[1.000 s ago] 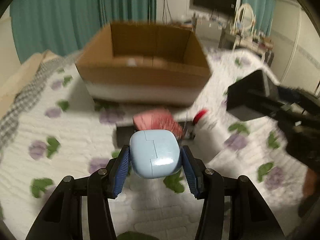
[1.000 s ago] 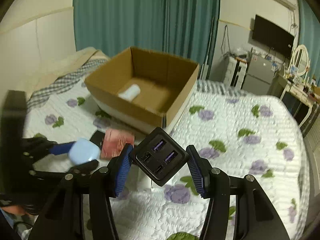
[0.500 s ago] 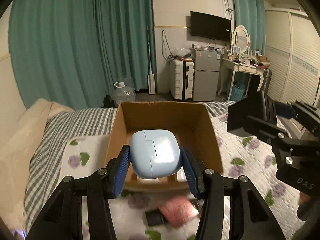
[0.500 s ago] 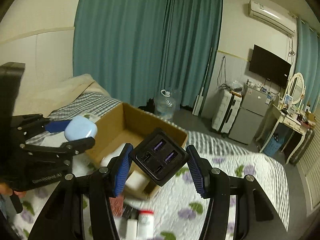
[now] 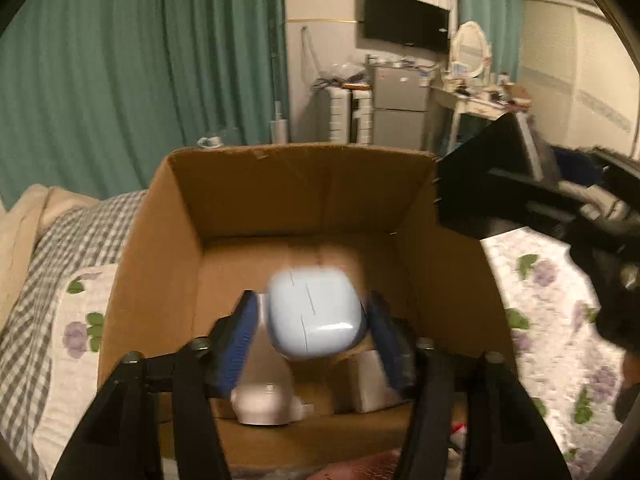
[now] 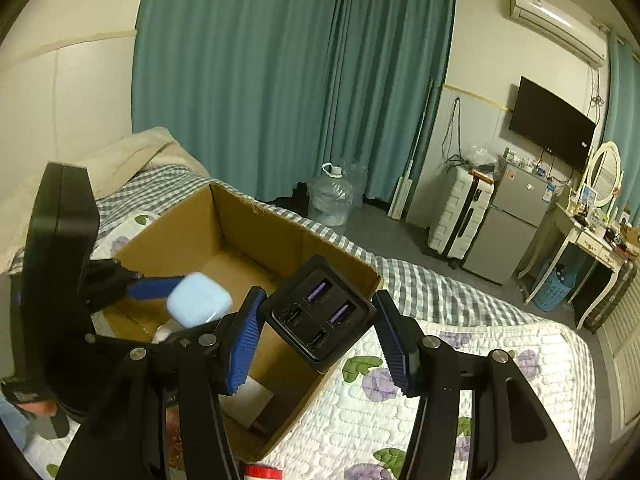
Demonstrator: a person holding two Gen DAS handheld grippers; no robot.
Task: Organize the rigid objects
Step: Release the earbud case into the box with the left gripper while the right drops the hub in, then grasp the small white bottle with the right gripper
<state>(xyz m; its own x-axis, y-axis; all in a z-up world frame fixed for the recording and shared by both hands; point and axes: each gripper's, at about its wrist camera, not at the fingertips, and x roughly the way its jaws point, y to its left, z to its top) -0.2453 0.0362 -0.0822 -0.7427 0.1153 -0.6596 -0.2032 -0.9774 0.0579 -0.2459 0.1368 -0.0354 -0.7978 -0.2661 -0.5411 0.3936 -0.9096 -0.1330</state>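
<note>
My left gripper [image 5: 314, 340] is over the open cardboard box [image 5: 300, 184] with its jaws spread apart; the light blue earbuds case [image 5: 316, 316] sits between the blue pads with gaps on both sides, blurred, seemingly loose. It also shows in the right wrist view [image 6: 199, 300], above the box [image 6: 240, 232]. My right gripper [image 6: 320, 344] has its jaws spread too; the black multi-port USB charger [image 6: 320, 316] is between the pads over the box's right rim, with gaps on each side.
Inside the box lie a white bottle-like object [image 5: 264, 396] and a white block [image 5: 372, 384]. The box stands on a quilted floral bedspread [image 6: 460, 380]. A pink item [image 5: 360, 470] and a red-capped thing [image 6: 262, 472] lie in front of the box.
Both grippers moved forward over the box, and both sets of jaws opened. The blue case and the charger, clamped before, now have gaps beside them.
</note>
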